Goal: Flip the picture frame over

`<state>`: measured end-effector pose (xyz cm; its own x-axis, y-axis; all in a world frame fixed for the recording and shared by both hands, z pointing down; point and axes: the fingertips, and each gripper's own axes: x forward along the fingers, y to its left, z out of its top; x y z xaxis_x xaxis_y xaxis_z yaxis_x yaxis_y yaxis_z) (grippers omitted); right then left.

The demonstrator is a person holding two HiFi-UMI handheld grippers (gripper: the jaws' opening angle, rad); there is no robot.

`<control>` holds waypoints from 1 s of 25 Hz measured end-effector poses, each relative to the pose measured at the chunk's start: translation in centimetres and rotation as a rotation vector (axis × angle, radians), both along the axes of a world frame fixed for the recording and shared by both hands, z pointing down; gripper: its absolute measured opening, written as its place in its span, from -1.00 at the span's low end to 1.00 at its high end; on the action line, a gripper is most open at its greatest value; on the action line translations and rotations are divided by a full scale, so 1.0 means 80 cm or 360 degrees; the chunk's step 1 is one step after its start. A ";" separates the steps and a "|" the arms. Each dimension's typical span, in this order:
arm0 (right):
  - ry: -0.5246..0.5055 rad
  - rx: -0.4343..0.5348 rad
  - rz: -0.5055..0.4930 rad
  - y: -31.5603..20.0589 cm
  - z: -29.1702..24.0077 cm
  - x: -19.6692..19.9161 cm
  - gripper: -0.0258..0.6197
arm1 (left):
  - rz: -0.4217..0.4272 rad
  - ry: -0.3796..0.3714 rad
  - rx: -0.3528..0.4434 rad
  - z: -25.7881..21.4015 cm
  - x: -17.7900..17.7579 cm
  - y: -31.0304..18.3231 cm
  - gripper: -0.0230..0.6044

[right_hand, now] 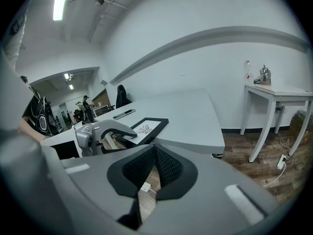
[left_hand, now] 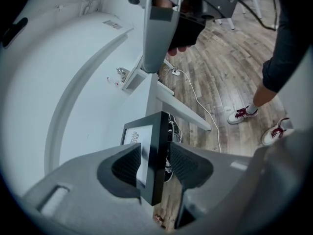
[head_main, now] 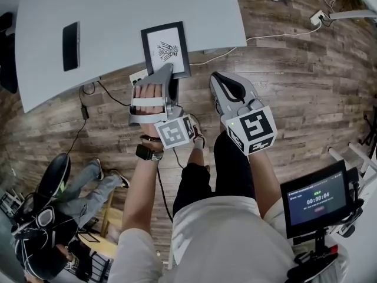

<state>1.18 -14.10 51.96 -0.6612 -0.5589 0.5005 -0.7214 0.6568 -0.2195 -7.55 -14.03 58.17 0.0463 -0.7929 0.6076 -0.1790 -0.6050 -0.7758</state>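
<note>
The large pale grey tabletop [head_main: 118, 5] stretches ahead of both tongs, its near edge just beneath their tips. The flat black rectangular picture frame [head_main: 166, 49], holding a white sheet with a small dark drawing, lies face up straight ahead of the left tongs [left_hand: 154, 151], with its near end poking past the table edge. The left tongs' jaws sit one above and one below that near rail and look clamped on it. The right tongs [right_hand: 155, 153] hang just right of the left pair, pads pressed together with nothing between them.

The frame is probably light and stiff, though its front may be glass, so slick and breakable. The solid rail is the sound place to grip, and it should be turned gently.
</note>
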 end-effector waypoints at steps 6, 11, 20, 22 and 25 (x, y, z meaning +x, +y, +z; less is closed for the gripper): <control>0.0010 -0.0008 0.0002 0.000 0.006 0.001 -0.90 | -0.0004 0.0066 0.0098 -0.006 0.004 -0.004 -0.48; 0.0017 0.0005 -0.0003 -0.001 0.005 -0.002 -0.90 | -0.0005 0.0111 0.0129 -0.009 0.005 -0.003 -0.54; 0.0031 0.0032 0.0023 -0.009 -0.006 0.005 -0.90 | -0.0155 0.0583 0.0171 -0.051 0.011 -0.020 -0.62; 0.0044 0.0040 0.0024 -0.012 -0.005 0.007 -0.90 | -0.0200 0.0689 0.0177 -0.057 0.009 -0.027 -0.63; 0.0055 0.0050 0.0036 -0.017 -0.007 0.010 -0.90 | -0.0268 0.0845 0.0163 -0.062 0.006 -0.035 -0.64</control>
<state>1.98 -15.43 51.39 -0.6309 -0.5891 0.5049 -0.7428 0.6465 -0.1739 -7.04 -16.81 53.21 0.1924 -0.8693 0.4552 -0.6484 -0.4608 -0.6059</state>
